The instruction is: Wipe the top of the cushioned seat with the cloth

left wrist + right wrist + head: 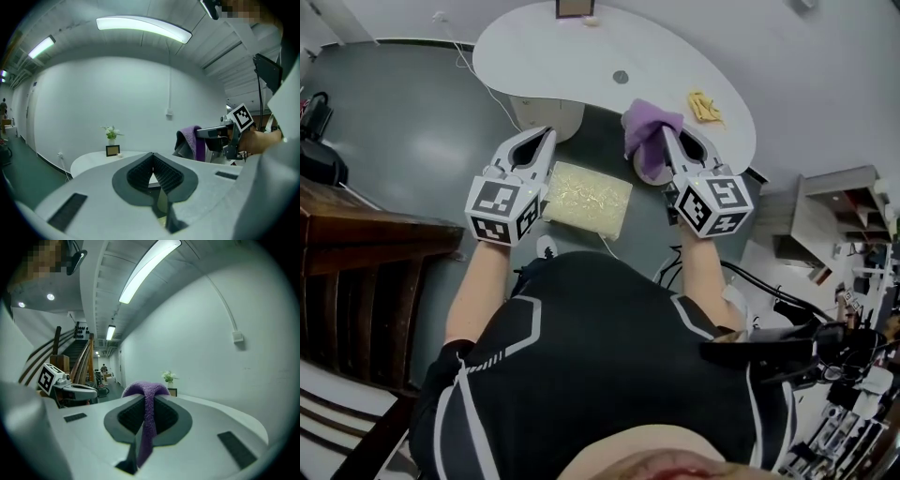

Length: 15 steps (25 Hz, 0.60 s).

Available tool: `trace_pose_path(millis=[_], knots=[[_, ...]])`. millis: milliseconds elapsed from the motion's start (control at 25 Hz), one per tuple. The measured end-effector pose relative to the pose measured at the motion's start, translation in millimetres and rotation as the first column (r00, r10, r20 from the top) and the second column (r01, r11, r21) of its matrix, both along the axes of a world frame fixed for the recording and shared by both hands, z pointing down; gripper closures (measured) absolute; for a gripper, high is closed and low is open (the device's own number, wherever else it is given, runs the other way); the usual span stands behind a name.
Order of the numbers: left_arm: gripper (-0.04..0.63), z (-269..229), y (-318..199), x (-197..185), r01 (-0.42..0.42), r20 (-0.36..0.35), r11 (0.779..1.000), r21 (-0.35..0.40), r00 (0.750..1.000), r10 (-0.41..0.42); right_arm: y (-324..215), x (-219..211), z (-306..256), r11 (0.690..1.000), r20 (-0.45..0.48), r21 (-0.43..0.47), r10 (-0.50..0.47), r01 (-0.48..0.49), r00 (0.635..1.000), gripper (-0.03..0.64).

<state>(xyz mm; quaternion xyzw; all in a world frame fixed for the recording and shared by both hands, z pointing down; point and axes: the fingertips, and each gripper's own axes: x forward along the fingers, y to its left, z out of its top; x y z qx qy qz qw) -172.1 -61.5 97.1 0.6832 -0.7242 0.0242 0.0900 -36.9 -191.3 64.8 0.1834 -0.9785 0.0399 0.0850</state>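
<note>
- The right gripper (670, 142) has its jaws clamped on the purple cloth (649, 127). In the right gripper view a fold of it runs straight down between the pads, and the rest bunches up over the tips.
- The left gripper (546, 139) has its jaws closed tip to tip with nothing between them, so it's basically just along for the ride.
- The cushioned seat (586, 197) is the pale yellowish rectangle in the middle of the head view, low down in front of the person and between the two grippers. It sits just right of the left gripper's marker cube.
- The key bit: the cloth sits up and to the right of the cushion in the head view. Both gripper views look out level across the room at the wall, and neither shows the seat. So I'd say the jaws point forward, not down at it.
- The cushion's long axis runs roughly left to right in the frame, dipping a bit toward the right.
- The left gripper looks closer to the cushion, but the right one has the cloth, so the right one has to tip down and come in toward lower left.
- No contact with the seat yet, so I'd call the wiping not started.
- The white tabletop (581, 52) fills the upper part of the frame beyond the seat and doesn't look involved.
</note>
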Motion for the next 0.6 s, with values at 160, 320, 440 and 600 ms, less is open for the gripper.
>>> trace_pose_path(millis=[160, 320, 440, 600], knots=[[0.591, 8.8, -5.9, -19.4, -0.018, -0.014, 1.000, -0.009, 1.000, 0.017, -1.3, -20.8, 4.3, 1.000, -0.012, 0.004, 0.002, -0.002, 1.000, 0.591], [0.591, 14.6, -6.0, -32.2, -0.040, -0.025, 0.999, -0.013, 0.999, 0.040, 1.3, -37.5, 11.8, 1.000, -0.031, 0.002, 0.007, -0.007, 0.999, 0.591], [0.591, 23.4, -1.1, -43.3, -0.038, -0.055, 0.999, -0.015, 0.998, 0.037, 6.9, -48.0, 21.0, 1.000, -0.050, -0.007, 0.009, -0.009, 0.999, 0.591], [0.591, 39.4, -6.5, -60.3, -0.035, -0.077, 0.999, -0.007, 0.996, 0.034, 10.0, -70.0, 33.4, 1.000, -0.047, -0.003, -0.021, 0.021, 0.999, 0.591]])
